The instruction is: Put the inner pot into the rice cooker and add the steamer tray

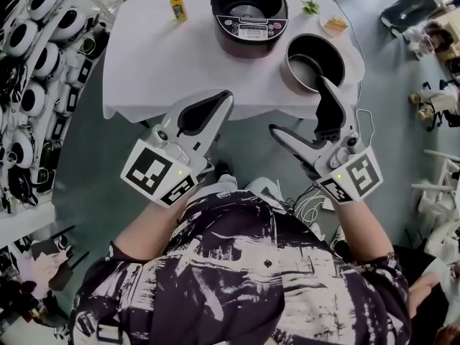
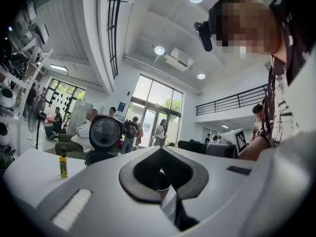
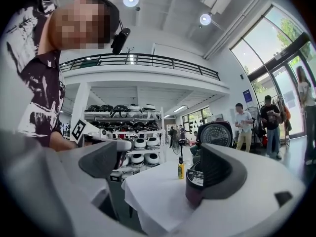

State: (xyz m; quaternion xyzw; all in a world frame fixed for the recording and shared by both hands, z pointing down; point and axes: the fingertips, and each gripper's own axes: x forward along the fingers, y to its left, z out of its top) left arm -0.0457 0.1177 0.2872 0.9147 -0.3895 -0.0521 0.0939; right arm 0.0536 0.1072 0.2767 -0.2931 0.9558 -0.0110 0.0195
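The dark rice cooker (image 1: 249, 14) stands with its lid up at the table's far middle; its bowl looks bare inside. The metal inner pot (image 1: 315, 62) sits on the white tablecloth (image 1: 158, 63) to the right of the cooker, near the front edge. I cannot pick out a steamer tray. My left gripper (image 1: 221, 98) is shut and holds nothing, just short of the table's near edge. My right gripper (image 1: 300, 108) is open and empty, one fingertip close to the pot's near rim. In the right gripper view the cooker (image 3: 196, 177) shows past the open jaws (image 3: 163, 167).
A yellow bottle (image 1: 177, 4) stands at the table's far left. A small plate of food (image 1: 335, 26) and a green sprig (image 1: 310, 7) lie far right. Shelves of rice cookers (image 1: 36, 42) line the left. Chairs and a seated person (image 1: 431, 42) are on the right.
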